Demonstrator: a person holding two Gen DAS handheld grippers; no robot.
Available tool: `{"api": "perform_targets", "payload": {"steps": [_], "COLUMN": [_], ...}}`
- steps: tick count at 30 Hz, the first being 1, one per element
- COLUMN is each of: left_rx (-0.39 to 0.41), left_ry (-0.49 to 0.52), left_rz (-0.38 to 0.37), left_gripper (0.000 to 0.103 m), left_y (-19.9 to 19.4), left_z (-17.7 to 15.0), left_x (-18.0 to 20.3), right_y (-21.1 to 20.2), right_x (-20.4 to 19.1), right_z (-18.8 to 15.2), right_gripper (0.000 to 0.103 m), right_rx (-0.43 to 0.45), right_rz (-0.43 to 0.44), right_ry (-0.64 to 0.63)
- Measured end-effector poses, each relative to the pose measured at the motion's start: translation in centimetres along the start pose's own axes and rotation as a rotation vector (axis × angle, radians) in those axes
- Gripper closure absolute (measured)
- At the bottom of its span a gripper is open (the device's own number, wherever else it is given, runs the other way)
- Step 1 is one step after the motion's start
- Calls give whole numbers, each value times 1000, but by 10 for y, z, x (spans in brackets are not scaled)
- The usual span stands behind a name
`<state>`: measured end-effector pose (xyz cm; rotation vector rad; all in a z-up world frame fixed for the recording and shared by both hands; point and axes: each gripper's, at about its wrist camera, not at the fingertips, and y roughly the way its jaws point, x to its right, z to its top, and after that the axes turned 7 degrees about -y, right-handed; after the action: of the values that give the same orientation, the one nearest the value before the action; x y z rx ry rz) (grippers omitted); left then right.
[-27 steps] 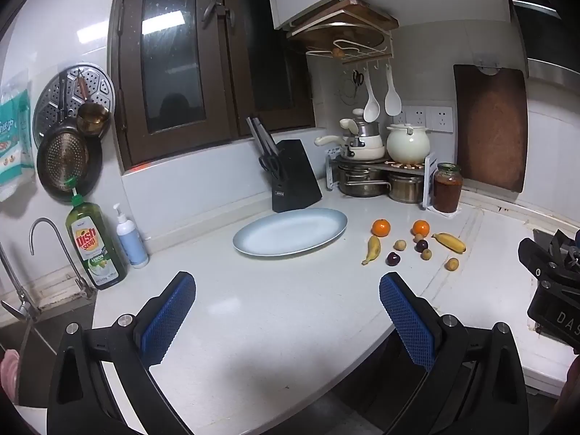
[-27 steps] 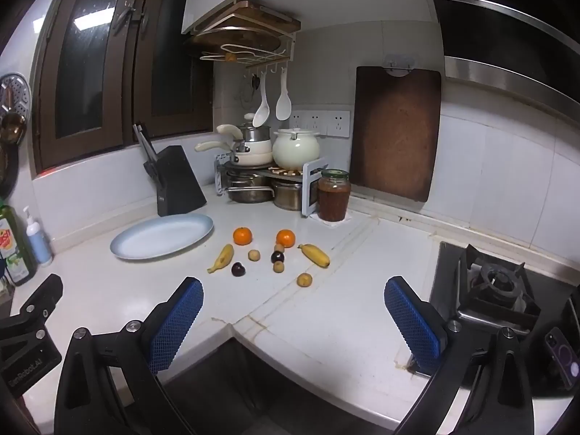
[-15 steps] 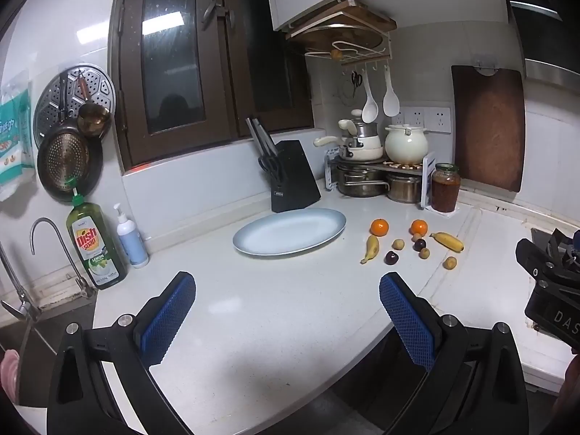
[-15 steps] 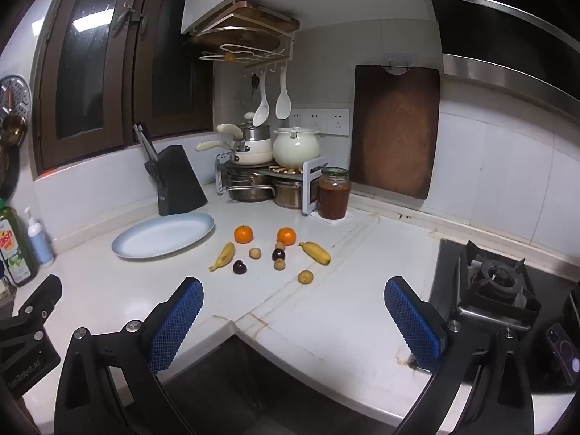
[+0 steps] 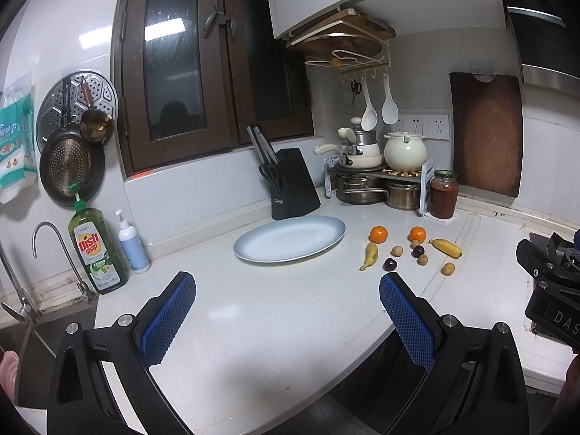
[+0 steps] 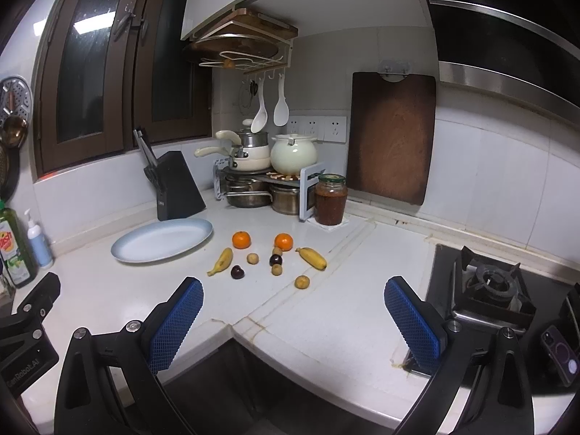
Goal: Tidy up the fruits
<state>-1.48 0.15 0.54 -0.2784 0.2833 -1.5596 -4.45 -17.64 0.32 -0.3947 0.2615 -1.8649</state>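
Note:
On the white counter lies an empty pale blue oval plate. To its right the fruit is scattered: two oranges, two small bananas, two dark plums and several small brown fruits. My left gripper hangs open over the counter's near part, short of the plate, with nothing between its blue pads. My right gripper is open too, near the counter's front edge, well short of the fruit.
A black knife block stands behind the plate. Pots on a rack and a jar fill the corner. A gas stove is at the right, a sink tap and dish soap at the left. A phone lies by the stove.
Both views have shifted only slightly; the fruit and plate sit a touch nearer in the right wrist view. Both grippers stay open and empty.

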Motion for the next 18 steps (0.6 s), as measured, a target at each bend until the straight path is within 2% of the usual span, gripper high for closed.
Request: {"api": "perform_targets", "payload": {"steps": [18], "left_rx": [3], "left_ry": [-1], "left_rz": [-6], "left_gripper": [0], "left_y": [-3], "left_z": [5], "left_x": [0], "right_y": [-2], "right_x": [2], "right_z": [2], "right_gripper": [2], "right_rx": [10], "right_rz": [-3], "right_ry": [-2]}}
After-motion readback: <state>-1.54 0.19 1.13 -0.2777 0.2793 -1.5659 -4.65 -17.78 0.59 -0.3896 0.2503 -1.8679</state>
